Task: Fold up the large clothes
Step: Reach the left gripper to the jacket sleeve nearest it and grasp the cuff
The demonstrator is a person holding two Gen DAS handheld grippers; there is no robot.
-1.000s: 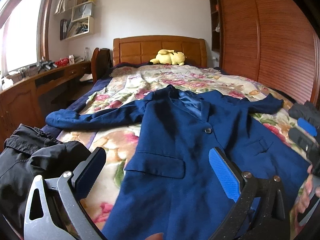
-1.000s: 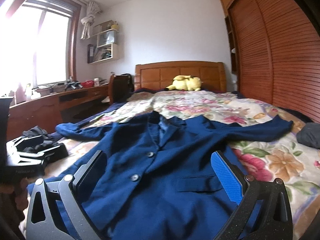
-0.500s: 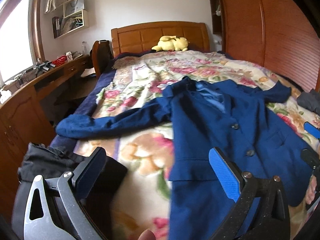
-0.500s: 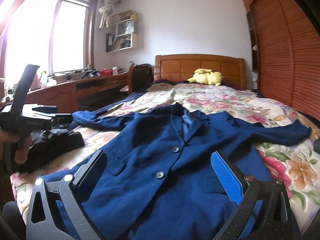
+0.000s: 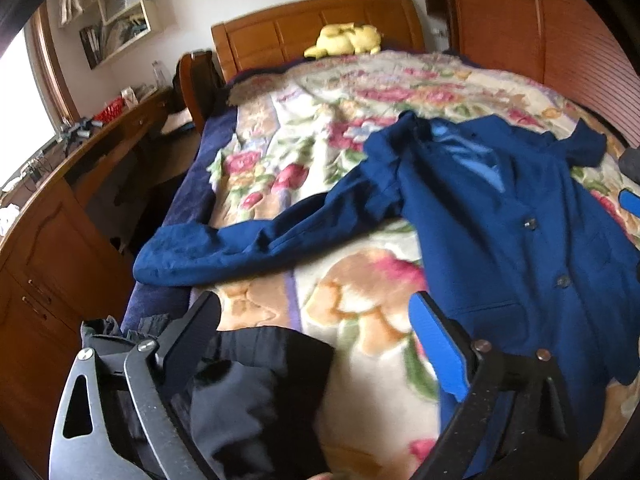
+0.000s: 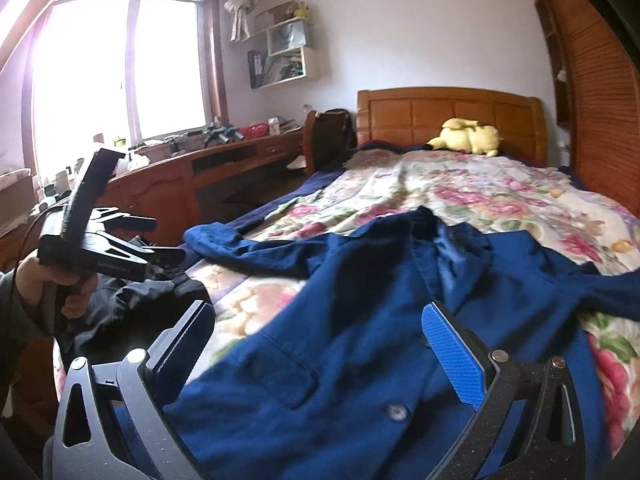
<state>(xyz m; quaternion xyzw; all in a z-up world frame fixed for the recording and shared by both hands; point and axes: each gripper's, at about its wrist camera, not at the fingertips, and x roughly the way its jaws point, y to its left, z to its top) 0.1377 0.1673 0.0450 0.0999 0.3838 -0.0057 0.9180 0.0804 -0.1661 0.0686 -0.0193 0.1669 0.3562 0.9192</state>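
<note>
The blue jacket (image 5: 500, 216) lies face up and buttoned on the floral bedspread (image 5: 360, 280), both sleeves flung out sideways, the nearer sleeve (image 5: 256, 244) reaching the bed's edge; no fold shows, so by my judgement the whole task is left; the left gripper (image 5: 316, 340) hangs wide open and empty above a black garment (image 5: 256, 392) beside the hem; the right gripper (image 6: 320, 344) is likewise spread wide over the jacket front, gripping nothing.
</note>
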